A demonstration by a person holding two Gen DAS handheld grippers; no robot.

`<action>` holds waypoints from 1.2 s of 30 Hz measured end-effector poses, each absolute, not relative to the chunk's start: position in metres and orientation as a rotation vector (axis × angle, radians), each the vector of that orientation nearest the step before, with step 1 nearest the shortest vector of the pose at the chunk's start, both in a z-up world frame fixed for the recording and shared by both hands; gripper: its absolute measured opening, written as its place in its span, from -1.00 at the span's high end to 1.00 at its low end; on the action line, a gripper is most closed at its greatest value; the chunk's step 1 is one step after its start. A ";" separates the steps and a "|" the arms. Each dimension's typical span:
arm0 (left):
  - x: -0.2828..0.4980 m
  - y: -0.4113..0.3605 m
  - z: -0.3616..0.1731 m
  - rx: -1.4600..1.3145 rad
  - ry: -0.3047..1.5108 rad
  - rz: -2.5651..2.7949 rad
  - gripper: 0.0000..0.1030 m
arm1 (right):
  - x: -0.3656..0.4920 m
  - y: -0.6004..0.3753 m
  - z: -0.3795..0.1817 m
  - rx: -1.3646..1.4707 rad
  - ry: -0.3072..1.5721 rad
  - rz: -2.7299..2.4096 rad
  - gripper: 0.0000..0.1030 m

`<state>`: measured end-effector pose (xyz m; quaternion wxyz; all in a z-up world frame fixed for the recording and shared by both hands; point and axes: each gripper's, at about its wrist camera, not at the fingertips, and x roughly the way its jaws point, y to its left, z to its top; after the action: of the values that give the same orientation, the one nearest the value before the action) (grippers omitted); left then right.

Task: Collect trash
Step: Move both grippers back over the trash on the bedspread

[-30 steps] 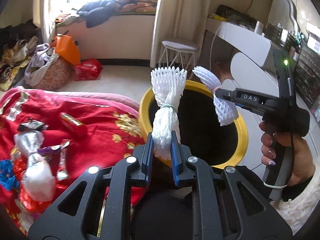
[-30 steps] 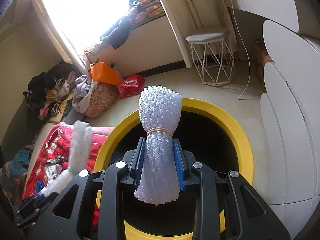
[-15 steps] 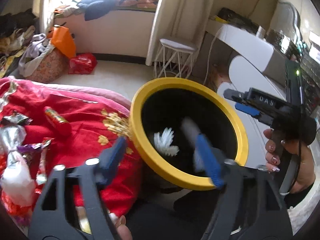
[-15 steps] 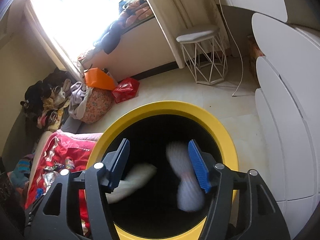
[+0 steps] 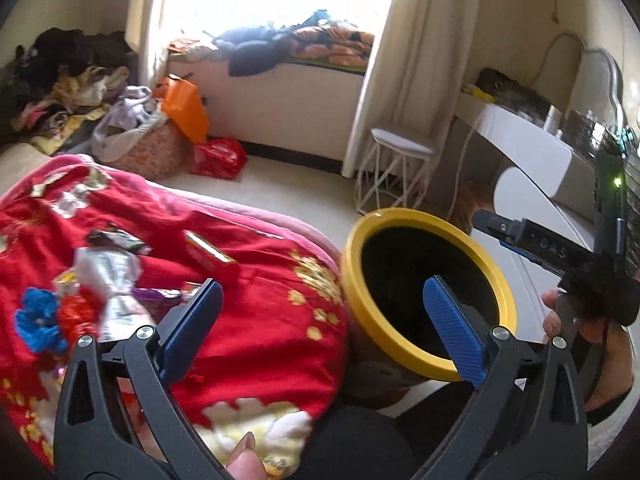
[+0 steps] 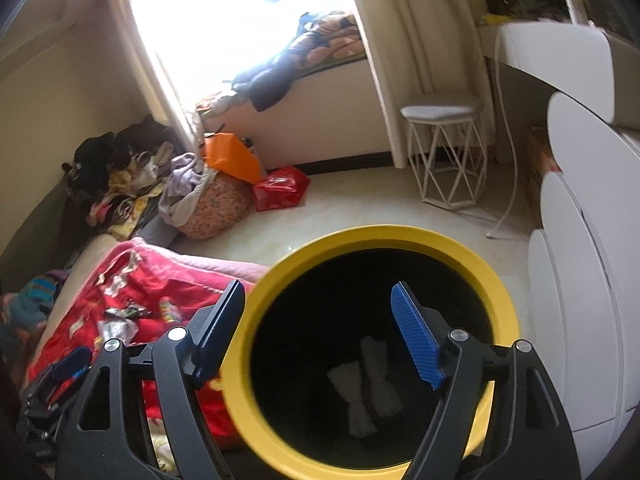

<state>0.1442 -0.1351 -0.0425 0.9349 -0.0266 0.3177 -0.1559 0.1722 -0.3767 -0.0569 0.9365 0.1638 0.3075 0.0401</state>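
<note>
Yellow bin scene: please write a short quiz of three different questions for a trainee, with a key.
1. True or false: the left claw grips a foam net.
2. What lies at the bottom of the yellow bin? A) two white foam nets B) a red bag C) nothing
3. On what do the remaining wrappers lie?

Key:
1. False; its jaws are opening, nothing between them.
2. A; the white foam nets lie side by side.
3. On the red blanket beside the bin.
</note>
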 end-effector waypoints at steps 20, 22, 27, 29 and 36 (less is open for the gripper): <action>0.123 -0.050 -0.019 -0.134 0.560 -0.146 -0.79 | 0.151 -0.275 -0.036 0.182 0.594 0.310 -0.52; 0.122 -0.043 -0.019 -0.141 0.558 -0.131 -0.79 | 0.150 -0.266 -0.036 0.167 0.597 0.328 -0.53; 0.120 -0.024 -0.019 -0.161 0.553 -0.096 -0.79 | 0.145 -0.243 -0.037 0.134 0.608 0.372 -0.53; 0.118 -0.015 -0.019 -0.173 0.551 -0.079 -0.79 | 0.143 -0.234 -0.036 0.122 0.609 0.387 -0.53; 0.114 0.010 -0.019 -0.206 0.542 -0.032 -0.79 | 0.136 -0.206 -0.036 0.081 0.617 0.443 -0.55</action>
<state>0.1140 0.0100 -0.0188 0.9582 -0.1016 0.2672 -0.0156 0.1362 -0.2059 -0.0358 0.9279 0.0395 0.3012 0.2161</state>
